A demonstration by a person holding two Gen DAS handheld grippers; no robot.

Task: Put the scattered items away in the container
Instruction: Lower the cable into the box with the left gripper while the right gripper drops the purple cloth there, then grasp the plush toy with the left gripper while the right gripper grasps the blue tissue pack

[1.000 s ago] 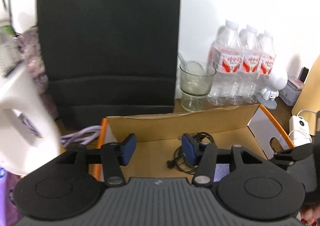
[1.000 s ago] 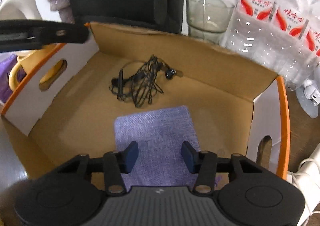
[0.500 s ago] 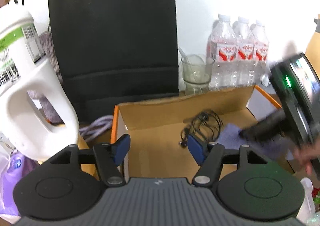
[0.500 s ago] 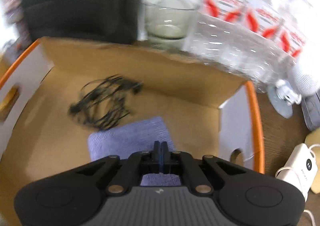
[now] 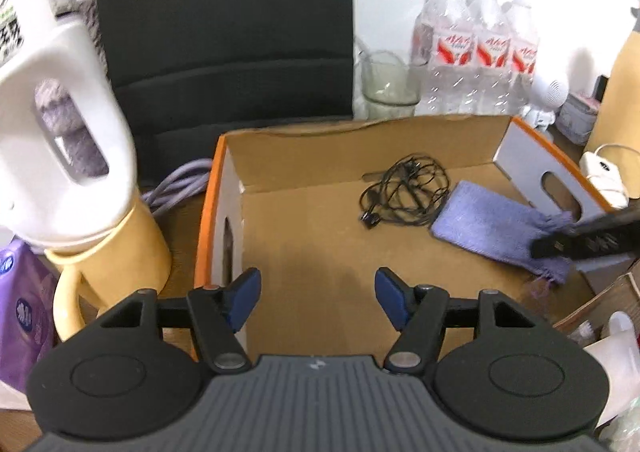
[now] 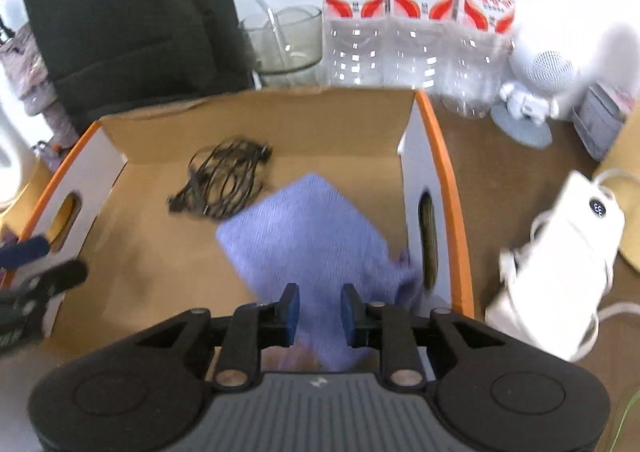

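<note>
Cloth (image 6: 312, 228) is seen lying in the box (image 6: 448, 187), right side, long axis diagonal, beside the cable (image 6: 224, 187). Right tool (image 6: 319, 306) is nearer, directly over its near end, jaws opening, pads apart. Left tool (image 5: 316, 292) is held open, empty.

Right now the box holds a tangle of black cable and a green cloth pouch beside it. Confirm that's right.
Not quite: the pouch is purple, not green. The right wrist view shows it lying in the cardboard box beside the tangled black cable; the rest stands.
</note>
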